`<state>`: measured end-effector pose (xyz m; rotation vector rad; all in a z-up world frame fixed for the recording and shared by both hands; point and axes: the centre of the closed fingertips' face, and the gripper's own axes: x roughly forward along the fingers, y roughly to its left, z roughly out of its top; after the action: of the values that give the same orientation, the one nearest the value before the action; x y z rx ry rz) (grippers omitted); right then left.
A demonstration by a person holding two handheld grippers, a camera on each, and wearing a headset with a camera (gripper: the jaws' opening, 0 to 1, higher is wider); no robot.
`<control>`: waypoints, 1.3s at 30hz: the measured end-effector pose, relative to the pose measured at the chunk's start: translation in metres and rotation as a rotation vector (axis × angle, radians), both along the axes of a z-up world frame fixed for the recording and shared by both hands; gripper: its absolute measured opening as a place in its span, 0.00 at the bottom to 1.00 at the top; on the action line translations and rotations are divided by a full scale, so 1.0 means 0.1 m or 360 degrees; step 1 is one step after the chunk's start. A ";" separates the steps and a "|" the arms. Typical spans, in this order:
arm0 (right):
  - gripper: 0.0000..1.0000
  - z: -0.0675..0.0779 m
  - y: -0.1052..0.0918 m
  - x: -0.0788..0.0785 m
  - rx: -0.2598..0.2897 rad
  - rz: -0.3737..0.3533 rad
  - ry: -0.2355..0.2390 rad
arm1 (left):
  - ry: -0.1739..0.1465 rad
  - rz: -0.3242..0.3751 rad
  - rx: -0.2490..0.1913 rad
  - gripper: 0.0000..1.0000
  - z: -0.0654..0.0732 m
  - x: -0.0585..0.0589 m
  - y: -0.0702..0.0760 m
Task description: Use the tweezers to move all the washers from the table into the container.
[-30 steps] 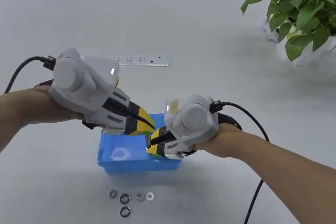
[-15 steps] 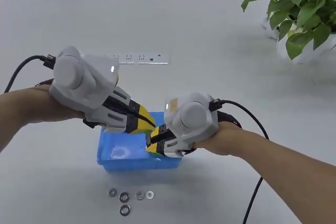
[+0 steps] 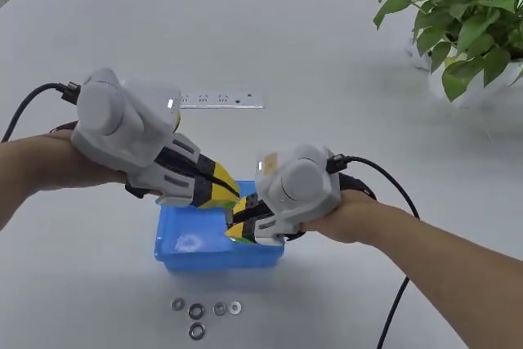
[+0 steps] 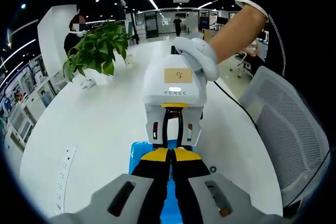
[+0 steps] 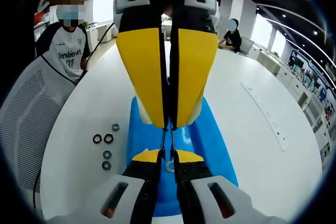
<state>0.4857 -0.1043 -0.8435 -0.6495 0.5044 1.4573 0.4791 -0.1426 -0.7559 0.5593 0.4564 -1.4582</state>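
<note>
Blue container (image 3: 214,252): above it your left gripper (image 3: 229,195) and right gripper (image 3: 235,229) stay tip to tip, both seemingly pinched on the tweezers (image 5: 167,139). Five washers (image 3: 196,311) remain beside it, so no progress yet.

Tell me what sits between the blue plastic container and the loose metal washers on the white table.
Nothing: in the head view, bare white table separates the blue plastic container from the five metal washers.
</note>
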 end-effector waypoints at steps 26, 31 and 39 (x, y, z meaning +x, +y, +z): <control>0.12 0.38 -0.02 -0.24 0.0071 -0.0015 -0.0113 | -0.0042 0.0023 -0.0011 0.05 0.36 -0.25 0.01; 0.13 0.39 -0.03 -0.32 0.0081 -0.0017 -0.0116 | -0.0040 0.0007 -0.0011 0.05 0.37 -0.33 0.00; 0.13 0.33 -0.06 -0.44 0.0081 -0.0029 -0.0100 | -0.0030 -0.0007 -0.0008 0.05 0.31 -0.45 -0.02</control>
<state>0.4420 -0.1104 -0.8108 -0.6467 0.4224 1.4237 0.4345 -0.1444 -0.7251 0.5697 0.4370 -1.4566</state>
